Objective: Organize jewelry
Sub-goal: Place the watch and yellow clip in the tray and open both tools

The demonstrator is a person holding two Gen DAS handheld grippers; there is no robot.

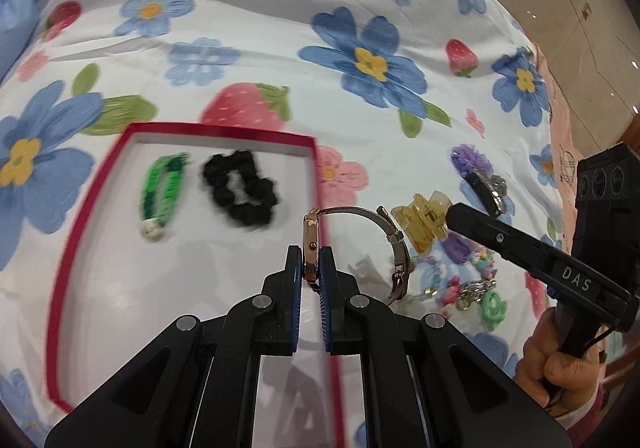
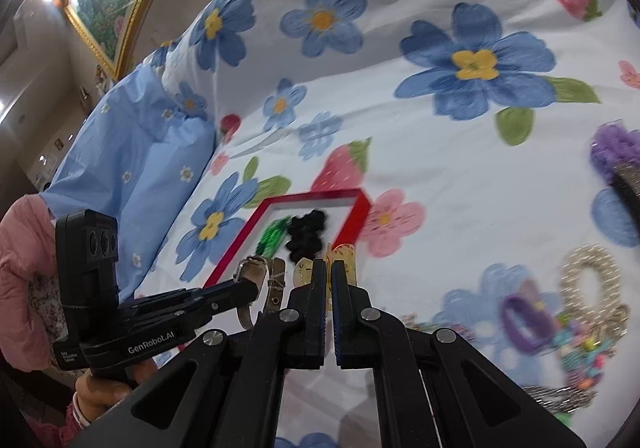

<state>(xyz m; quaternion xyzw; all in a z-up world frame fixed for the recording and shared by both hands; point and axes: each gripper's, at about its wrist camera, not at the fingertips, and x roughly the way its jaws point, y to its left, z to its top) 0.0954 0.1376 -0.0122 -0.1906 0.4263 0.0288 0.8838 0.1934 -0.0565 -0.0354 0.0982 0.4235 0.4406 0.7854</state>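
My left gripper (image 1: pixel 311 262) is shut on a rose-gold watch (image 1: pixel 311 248) with a mesh strap (image 1: pixel 396 244), held above the right rim of the red-edged tray (image 1: pixel 224 131). In the tray lie a green hair clip (image 1: pixel 162 191) and a black scrunchie (image 1: pixel 240 187). My right gripper (image 2: pixel 329 272) is shut on a yellow claw clip (image 2: pixel 346 258), which also shows in the left wrist view (image 1: pixel 420 221). The watch (image 2: pixel 256 276) and left gripper (image 2: pixel 224 296) appear at the right wrist view's left, the tray (image 2: pixel 360 215) beyond.
A pile of loose jewelry (image 1: pixel 472 280) lies right of the tray on the floral bedsheet (image 1: pixel 360 59): a purple hair bow (image 1: pixel 470 161), beaded pieces, a pearl chain (image 2: pixel 588 280), a purple ring (image 2: pixel 524 322). A blue pillow (image 2: pixel 132 151) sits left; the bed edge is at the right.
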